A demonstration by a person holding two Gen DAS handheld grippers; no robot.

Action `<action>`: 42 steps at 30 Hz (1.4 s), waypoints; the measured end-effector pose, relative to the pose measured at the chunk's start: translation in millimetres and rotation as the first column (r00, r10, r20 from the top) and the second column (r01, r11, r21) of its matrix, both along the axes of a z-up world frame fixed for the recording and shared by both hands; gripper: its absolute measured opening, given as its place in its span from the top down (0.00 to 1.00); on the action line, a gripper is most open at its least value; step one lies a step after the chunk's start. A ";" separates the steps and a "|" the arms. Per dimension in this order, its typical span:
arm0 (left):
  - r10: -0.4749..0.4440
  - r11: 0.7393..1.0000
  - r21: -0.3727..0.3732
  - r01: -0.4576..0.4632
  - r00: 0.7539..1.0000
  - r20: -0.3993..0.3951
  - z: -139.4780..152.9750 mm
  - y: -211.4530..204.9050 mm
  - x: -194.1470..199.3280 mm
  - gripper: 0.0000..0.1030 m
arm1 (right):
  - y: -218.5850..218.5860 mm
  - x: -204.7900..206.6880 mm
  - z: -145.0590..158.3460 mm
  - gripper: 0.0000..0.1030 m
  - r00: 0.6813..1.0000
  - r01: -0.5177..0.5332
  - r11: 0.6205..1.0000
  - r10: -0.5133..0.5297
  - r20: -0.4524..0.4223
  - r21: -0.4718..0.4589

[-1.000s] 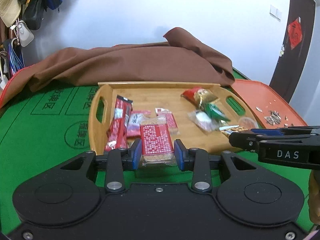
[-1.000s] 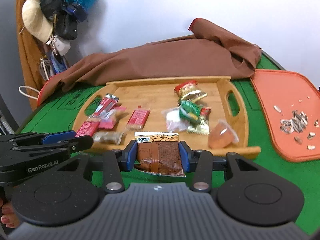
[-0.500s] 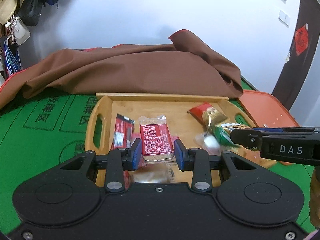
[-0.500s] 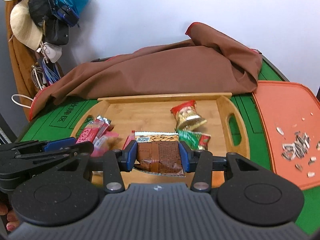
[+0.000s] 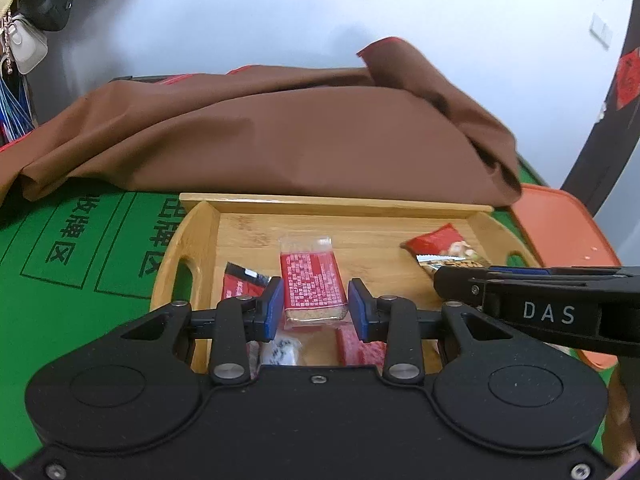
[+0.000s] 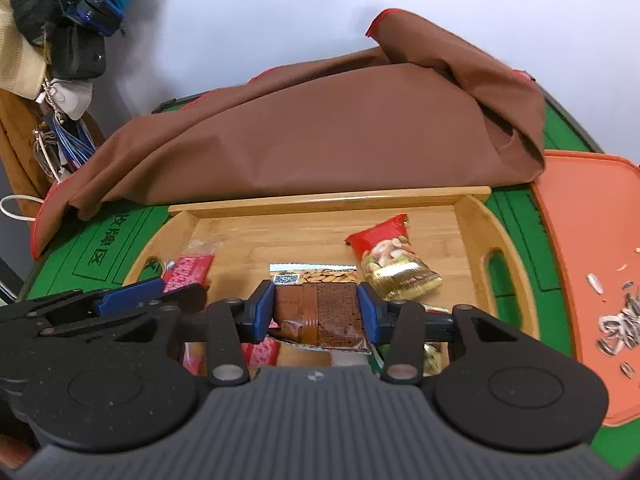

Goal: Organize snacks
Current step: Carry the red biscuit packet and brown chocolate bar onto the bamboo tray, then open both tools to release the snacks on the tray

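My left gripper (image 5: 314, 308) is shut on a red snack bar in clear wrap (image 5: 311, 284) and holds it over the left half of the bamboo tray (image 5: 336, 204). My right gripper (image 6: 317, 310) is shut on a brown almond snack packet (image 6: 318, 308) over the middle of the same tray (image 6: 328, 200). A red peanut packet (image 6: 390, 260) lies on the tray's right part, also in the left wrist view (image 5: 440, 246). More red packets (image 5: 240, 286) lie under the left gripper. Each gripper shows in the other's view, the right (image 5: 540, 304) and the left (image 6: 100, 308).
A brown cloth (image 6: 320, 128) is heaped behind the tray on the green table (image 5: 60, 280). An orange board (image 6: 588, 248) with sunflower seeds (image 6: 620, 320) lies to the right. Bags and hats (image 6: 60, 32) hang at the far left.
Both grippers have moved forward from the tray's near edge to over the tray, each keeping its packet. The far rim and cloth look closer.
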State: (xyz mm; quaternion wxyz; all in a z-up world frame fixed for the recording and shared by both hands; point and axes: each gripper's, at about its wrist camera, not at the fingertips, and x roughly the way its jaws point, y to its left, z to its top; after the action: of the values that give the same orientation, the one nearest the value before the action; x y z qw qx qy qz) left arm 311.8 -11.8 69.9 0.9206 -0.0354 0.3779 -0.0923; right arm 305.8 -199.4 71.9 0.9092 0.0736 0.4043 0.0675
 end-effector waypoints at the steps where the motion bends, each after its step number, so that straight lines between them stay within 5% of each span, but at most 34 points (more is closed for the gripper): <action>1: 0.004 1.000 0.003 -0.003 1.000 -0.006 -1.7 -0.8 4.3 0.70 | 0.4 4.1 -1.5 0.52 1.000 0.001 1.000 -0.001 -0.008 0.005; 3: 0.007 1.000 0.002 -0.007 1.000 -0.022 -5.5 -1.0 13.0 0.80 | 1.7 13.1 -5.5 0.52 1.000 0.008 1.000 -0.008 -0.024 0.005; 10: 0.006 1.000 0.029 -0.005 0.999 -0.045 -18.5 -1.0 25.7 0.80 | 15.6 32.5 -19.7 0.52 0.998 0.002 0.997 -0.007 -0.063 -0.083; 34: 0.026 0.999 0.048 -0.023 0.997 -0.066 -31.1 1.5 31.2 0.79 | 9.8 51.4 -47.1 0.48 0.993 0.015 0.999 -0.020 -0.116 -0.047; 42: 0.037 0.998 0.046 -0.035 0.999 -0.035 -15.8 5.9 18.1 0.60 | 9.0 35.8 -26.9 0.33 0.998 -0.001 0.999 -0.002 -0.064 -0.043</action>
State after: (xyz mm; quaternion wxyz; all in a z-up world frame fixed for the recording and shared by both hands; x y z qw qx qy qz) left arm 329.9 -5.9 54.1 0.9157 -0.0229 0.3957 -0.0666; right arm 341.6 -190.4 45.0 0.8971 0.0561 0.4346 0.0560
